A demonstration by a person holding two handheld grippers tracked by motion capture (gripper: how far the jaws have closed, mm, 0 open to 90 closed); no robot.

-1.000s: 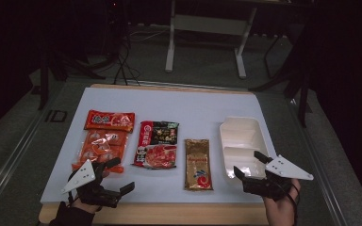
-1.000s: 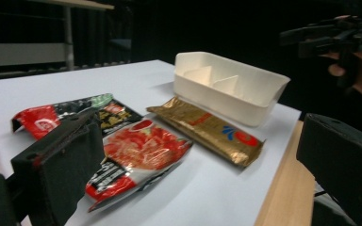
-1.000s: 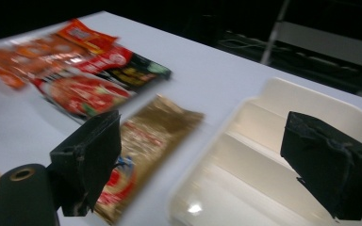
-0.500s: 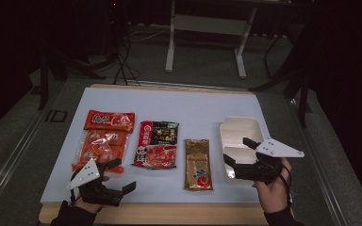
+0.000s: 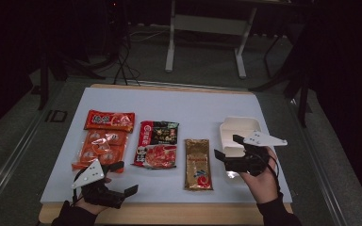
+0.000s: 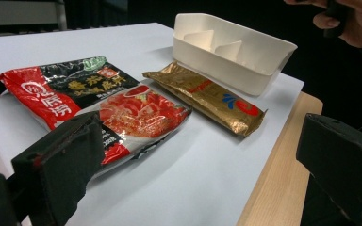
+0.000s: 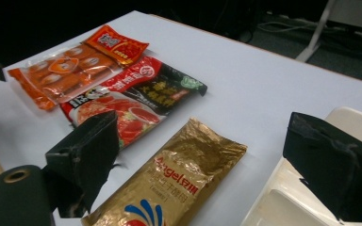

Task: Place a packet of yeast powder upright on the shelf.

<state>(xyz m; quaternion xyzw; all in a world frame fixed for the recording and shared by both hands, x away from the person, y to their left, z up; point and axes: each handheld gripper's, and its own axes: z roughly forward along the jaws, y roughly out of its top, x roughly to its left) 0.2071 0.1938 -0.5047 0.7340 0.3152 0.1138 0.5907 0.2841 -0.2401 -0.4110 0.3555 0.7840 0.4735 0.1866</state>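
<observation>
We work over a white sheet (image 5: pixel 122 101) spread on a wooden table (image 5: pixel 169 214), and on it the goods lie in a tidy row, each apart from its neighbour so that a jaw can slip in beside any one of them. At the right stands the white tray (image 5: pixel 240 126), its compartments open upward and nothing in them that we can see, likely waiting to be filled. At the far left lies the orange snack bag (image 5: pixel 104 141), next to it the red and black packet (image 5: pixel 157 143), then the gold packet (image 5: pixel 198 162) just left of the tray. Our right gripper (image 5: pixel 228 148) hangs over the tray's near left corner, jaws spread wide and holding nothing, facing left toward the gold packet; we judge that this packet, nearest the tray, is the one to take first. Our left gripper (image 5: pixel 124 178) rests low by the near edge, just in front of the snack bag, jaws likewise wide apart and empty.
</observation>
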